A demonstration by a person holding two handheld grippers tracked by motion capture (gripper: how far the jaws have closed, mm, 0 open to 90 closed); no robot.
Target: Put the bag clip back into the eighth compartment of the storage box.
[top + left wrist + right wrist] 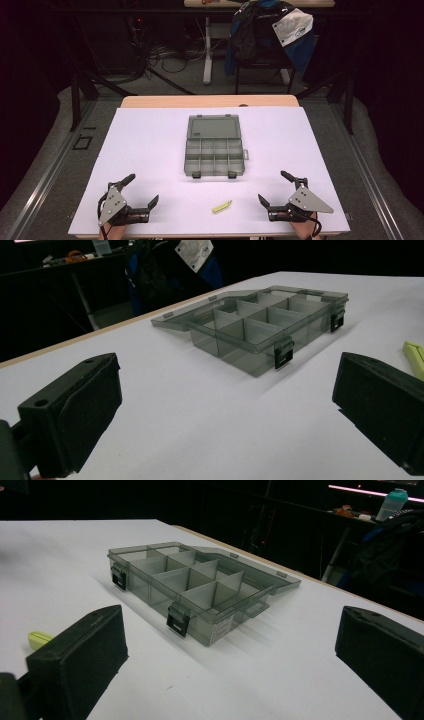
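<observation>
A grey see-through compartment box lies in the middle of the white table with its lid folded flat open behind it; the compartments look empty. A small yellow-green stick rests on the table near the front edge, between the two grippers. My left gripper sits at the front left, open, nothing between its jaws. At the front right my right gripper is open too and holds nothing. Both point toward the box from a distance.
The white board covers a wooden table whose far edge shows behind it. Beyond stands a chair draped with a dark and blue jacket, a table leg and floor cables. Dark frame posts flank both sides.
</observation>
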